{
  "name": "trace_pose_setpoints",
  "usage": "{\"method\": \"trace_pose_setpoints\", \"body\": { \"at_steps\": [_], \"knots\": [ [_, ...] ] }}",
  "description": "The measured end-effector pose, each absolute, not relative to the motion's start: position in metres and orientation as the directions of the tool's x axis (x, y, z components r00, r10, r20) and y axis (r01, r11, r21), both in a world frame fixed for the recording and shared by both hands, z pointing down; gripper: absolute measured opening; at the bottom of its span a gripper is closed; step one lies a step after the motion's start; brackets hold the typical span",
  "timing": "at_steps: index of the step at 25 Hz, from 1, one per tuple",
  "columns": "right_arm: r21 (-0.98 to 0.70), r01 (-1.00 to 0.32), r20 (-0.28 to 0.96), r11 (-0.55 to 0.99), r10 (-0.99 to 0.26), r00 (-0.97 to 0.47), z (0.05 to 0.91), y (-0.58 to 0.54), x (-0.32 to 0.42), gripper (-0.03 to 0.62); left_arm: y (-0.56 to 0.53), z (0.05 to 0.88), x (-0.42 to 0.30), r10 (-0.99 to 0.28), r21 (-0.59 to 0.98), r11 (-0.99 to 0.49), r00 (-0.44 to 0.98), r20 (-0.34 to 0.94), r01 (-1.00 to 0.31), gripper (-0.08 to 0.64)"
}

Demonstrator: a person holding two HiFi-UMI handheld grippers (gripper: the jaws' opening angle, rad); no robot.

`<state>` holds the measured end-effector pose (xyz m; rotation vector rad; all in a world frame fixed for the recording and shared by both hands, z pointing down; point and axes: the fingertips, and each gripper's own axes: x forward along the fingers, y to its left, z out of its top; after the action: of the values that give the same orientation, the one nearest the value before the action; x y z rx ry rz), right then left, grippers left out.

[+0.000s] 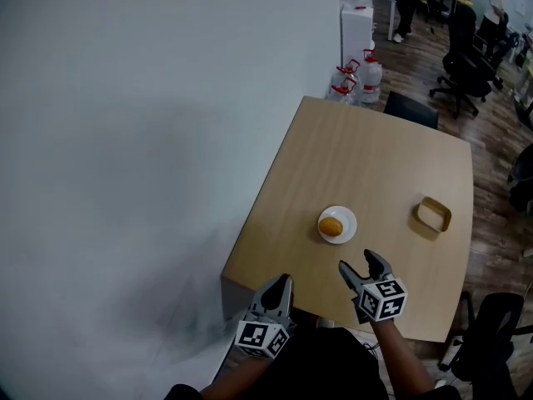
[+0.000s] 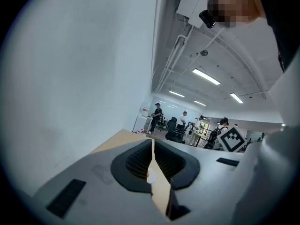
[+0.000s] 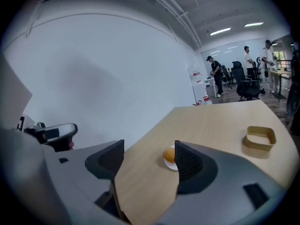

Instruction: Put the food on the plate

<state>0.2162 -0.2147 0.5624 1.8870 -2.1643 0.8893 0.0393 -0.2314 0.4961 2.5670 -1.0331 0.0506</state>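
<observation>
The food (image 1: 331,227) sits on the plate (image 1: 349,216) mid-table (image 1: 375,148), just ahead and slightly left of the nearer right claw (image 1: 357,262), spread wide and empty; left claw (image 1: 283,285) pinched closed on nothing.

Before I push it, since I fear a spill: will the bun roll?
The bun looks rounded, so it probably rolls easily. The plate looks shallow, so it may not stop it. Small beside the plate, it seems light.

The food (image 1: 331,227) lies on the plate (image 1: 347,216), midway across the table (image 1: 366,157) and nearer its front edge. The tray (image 1: 434,214) lies right of the plate, near the right edge. Bottles (image 1: 358,77) stand beyond the far left corner.
</observation>
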Motion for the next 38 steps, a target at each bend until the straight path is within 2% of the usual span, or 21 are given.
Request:
{"method": "trace_pose_setpoints", "body": {
  "at_steps": [2,3,4,5,6,8,10,16,25,38],
  "knots": [
    [-0.353,-0.935,0.406,0.041,-0.893,-0.193,0.534,-0.195,0.219,0.386,-0.219,0.496,0.042,-0.658,0.317,-0.666,0.732,0.178,-0.675,0.026],
    [-0.362,-0.931,0.373,0.038,-0.91,-0.182,0.52,-0.184,0.221,0.324,-0.211,0.495,0.043,-0.655,0.315,-0.668,0.733,0.183,-0.675,0.026],
    [-0.372,-0.927,0.341,0.037,-0.924,-0.174,0.507,-0.173,0.223,0.195,-0.204,0.493,0.045,-0.652,0.315,-0.67,0.736,0.184,-0.672,0.026],
    [-0.382,-0.923,0.313,0.038,-0.935,-0.168,0.496,-0.162,0.224,0.156,-0.197,0.492,0.048,-0.649,0.314,-0.673,0.739,0.183,-0.669,0.026],
    [-0.387,-0.922,0.292,0.037,-0.943,-0.161,0.488,-0.153,0.226,0.156,-0.192,0.491,0.051,-0.645,0.312,-0.678,0.742,0.181,-0.665,0.026],
    [-0.366,-0.93,0.268,0.023,-0.955,-0.129,0.478,-0.137,0.232,0.102,-0.185,0.491,0.057,-0.636,0.31,-0.689,0.752,0.175,-0.655,0.026],
    [-0.325,-0.946,0.262,0.007,-0.96,-0.097,0.472,-0.122,0.236,0.077,-0.18,0.487,0.064,-0.627,0.305,-0.702,0.762,0.162,-0.643,0.026],
    [-0.208,-0.978,0.263,-0.019,-0.964,-0.037,0.466,-0.096,0.241,0.072,-0.174,0.474,0.081,-0.612,0.272,-0.734,0.78,0.135,-0.623,0.026],
    [-0.165,-0.985,0.213,-0.056,-0.977,0.02,0.446,-0.075,0.252,0.071,-0.171,0.464,0.1,-0.595,0.237,-0.761,0.795,0.117,-0.604,0.026],
    [-0.112,-0.989,0.207,-0.1,-0.975,0.076,0.441,-0.075,0.26,0.06,-0.181,0.46,0.104,-0.608,0.238,-0.752,0.786,0.11,-0.614,0.026]
  ]
}}
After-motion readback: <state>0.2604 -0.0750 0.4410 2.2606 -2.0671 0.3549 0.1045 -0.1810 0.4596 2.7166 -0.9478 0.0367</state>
